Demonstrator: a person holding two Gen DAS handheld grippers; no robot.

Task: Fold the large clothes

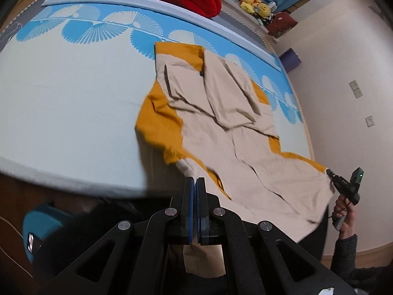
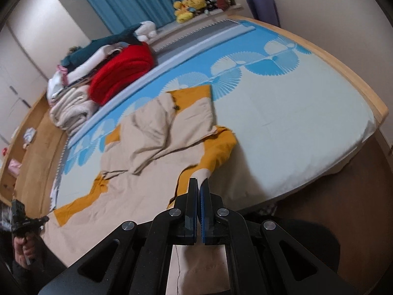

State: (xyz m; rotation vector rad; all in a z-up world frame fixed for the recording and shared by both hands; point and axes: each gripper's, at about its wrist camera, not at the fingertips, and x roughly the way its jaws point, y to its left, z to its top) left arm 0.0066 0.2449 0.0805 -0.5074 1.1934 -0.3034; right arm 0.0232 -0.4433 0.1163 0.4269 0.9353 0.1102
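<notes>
I have the beige-and-mustard jacket point(image 1: 221, 127) spread on the bed point(image 1: 73, 103), lying from about 12 o'clock down to the mattress edge at 6 o'clock in both wrist views, sleeves already crossed over the chest. The left gripper point(image 1: 195, 182) has its jaws closed on a beige hem corner, with a flap of the same cloth hanging down behind the blue pads. The right gripper point(image 2: 199, 184) is likewise clamped on beige fabric at the other hem corner (a strip of it trails between the linkage arms). In the left view I can also see the right gripper out at 4 o'clock, at the far corner of the hem.

By my reading the cloth is light, soft and floppy: it creases readily and sags wherever it is unsupported, so it will not hold a line by itself. The smooth beige side (lining, I would guess) looks somewhat slippery, and thin layers may slide in the pads. Holding the two hem corners seems the right grip, as it keeps the bottom edge taut between my hands. I would lift both evenly toward the collar point(image 1: 196, 51) at 12 o'clock, watching that the loose sleeves do not drag askew.
</notes>
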